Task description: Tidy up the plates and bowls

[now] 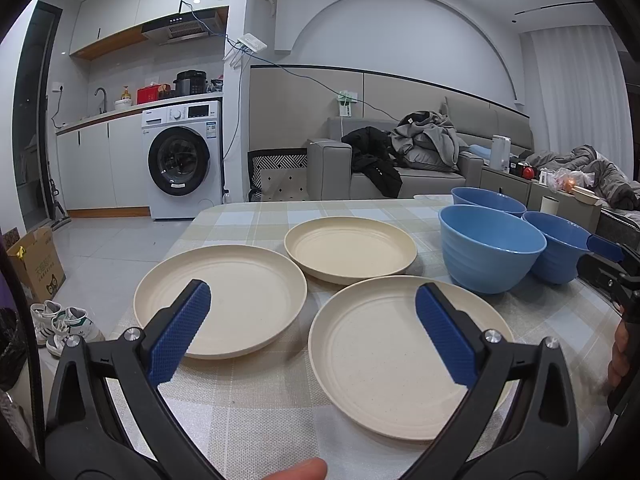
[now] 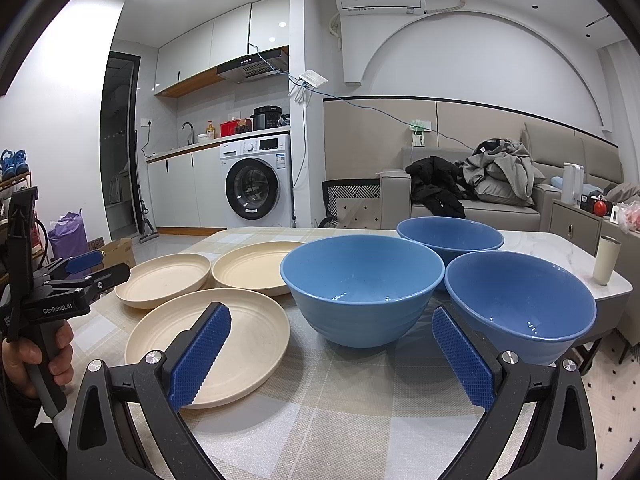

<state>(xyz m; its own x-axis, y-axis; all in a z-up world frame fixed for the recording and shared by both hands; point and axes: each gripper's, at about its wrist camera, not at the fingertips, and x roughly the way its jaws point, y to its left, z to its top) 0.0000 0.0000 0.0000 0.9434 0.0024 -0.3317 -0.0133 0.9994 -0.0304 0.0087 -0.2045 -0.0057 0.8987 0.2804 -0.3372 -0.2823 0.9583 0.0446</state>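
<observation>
Three cream plates lie apart on the checked tablecloth: a near one (image 1: 396,356) (image 2: 208,340), a left one (image 1: 232,292) (image 2: 164,278) and a far one (image 1: 350,248) (image 2: 252,266). Three blue bowls stand upright to their right: a near-left one (image 1: 490,248) (image 2: 360,284), a right one (image 1: 556,246) (image 2: 520,304) and a far one (image 1: 488,200) (image 2: 450,234). My left gripper (image 1: 312,300) is open and empty, hovering over the gap between the left and near plates. My right gripper (image 2: 332,324) is open and empty, just in front of the near-left bowl.
A white cup (image 2: 606,260) stands on the marble table end at the right. The tablecloth (image 1: 280,408) covers the table. A sofa with clothes (image 1: 420,148), a washing machine (image 1: 184,160), a cardboard box (image 1: 36,264) and shoes (image 1: 60,320) are on the floor side.
</observation>
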